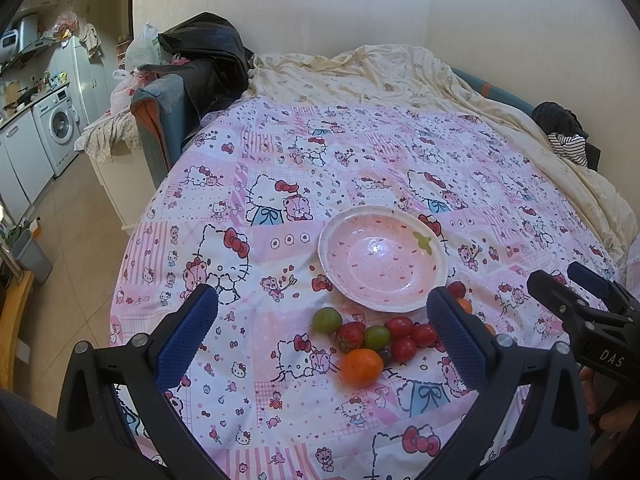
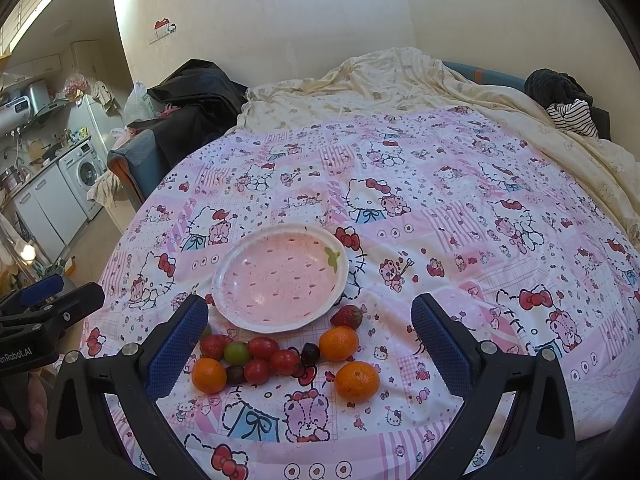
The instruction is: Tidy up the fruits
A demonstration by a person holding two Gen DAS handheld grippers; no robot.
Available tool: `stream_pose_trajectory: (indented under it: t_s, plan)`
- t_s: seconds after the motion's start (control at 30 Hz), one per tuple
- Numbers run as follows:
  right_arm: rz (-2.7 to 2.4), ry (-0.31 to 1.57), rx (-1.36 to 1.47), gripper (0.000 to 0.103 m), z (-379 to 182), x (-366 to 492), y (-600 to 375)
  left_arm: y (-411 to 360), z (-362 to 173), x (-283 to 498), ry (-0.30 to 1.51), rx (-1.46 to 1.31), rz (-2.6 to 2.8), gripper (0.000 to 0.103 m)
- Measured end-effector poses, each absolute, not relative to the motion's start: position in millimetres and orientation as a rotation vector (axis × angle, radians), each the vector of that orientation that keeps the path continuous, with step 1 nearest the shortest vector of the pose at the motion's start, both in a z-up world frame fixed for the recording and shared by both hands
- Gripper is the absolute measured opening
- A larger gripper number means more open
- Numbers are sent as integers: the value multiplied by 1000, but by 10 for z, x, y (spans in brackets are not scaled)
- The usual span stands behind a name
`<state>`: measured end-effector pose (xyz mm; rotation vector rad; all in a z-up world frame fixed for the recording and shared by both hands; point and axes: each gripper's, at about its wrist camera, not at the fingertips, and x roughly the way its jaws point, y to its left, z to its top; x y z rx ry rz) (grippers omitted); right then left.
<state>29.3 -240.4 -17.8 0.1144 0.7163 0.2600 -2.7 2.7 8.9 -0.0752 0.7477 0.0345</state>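
An empty pink strawberry-patterned bowl [image 1: 382, 258] [image 2: 280, 276] rests on the pink cartoon-print bedspread. Fruit lies in a loose cluster just in front of it: an orange [image 1: 362, 367], a strawberry [image 1: 349, 336], green grapes [image 1: 327, 319], several cherry tomatoes [image 1: 404, 336]. In the right wrist view I see three oranges [image 2: 357, 382], [image 2: 338, 343], [image 2: 209, 375], two strawberries [image 2: 347, 317], [image 2: 214, 346], tomatoes [image 2: 264, 347] and dark grapes [image 2: 310, 353]. My left gripper [image 1: 320, 324] hovers open above the cluster. My right gripper [image 2: 310, 320] is open too, holding nothing.
The bedspread [image 1: 360, 148] covers a bed with a crumpled cream duvet [image 1: 380, 72] at the far side and dark clothes [image 1: 560, 120] at the right. A sofa arm with a black coat [image 1: 200, 64] stands left. Kitchen units and a washing machine [image 1: 58, 124] line the far left.
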Motion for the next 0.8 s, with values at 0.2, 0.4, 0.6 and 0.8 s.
stream_pose_trajectory:
  t_s: [0.2, 0.4, 0.6, 0.8]
  plan:
    - [308, 792, 153, 103, -182, 459, -2495, 156, 50, 101, 810, -73, 61, 103]
    - [305, 942, 226, 103, -313, 850, -2773, 399, -253, 347, 1009, -78, 100, 103]
    - [278, 987, 280, 103, -487, 909, -2846, 97, -876, 402, 1267, -89, -71, 87]
    - [270, 1014, 253, 103, -569, 904, -2805, -292, -1229, 498, 1352, -51, -160, 66]
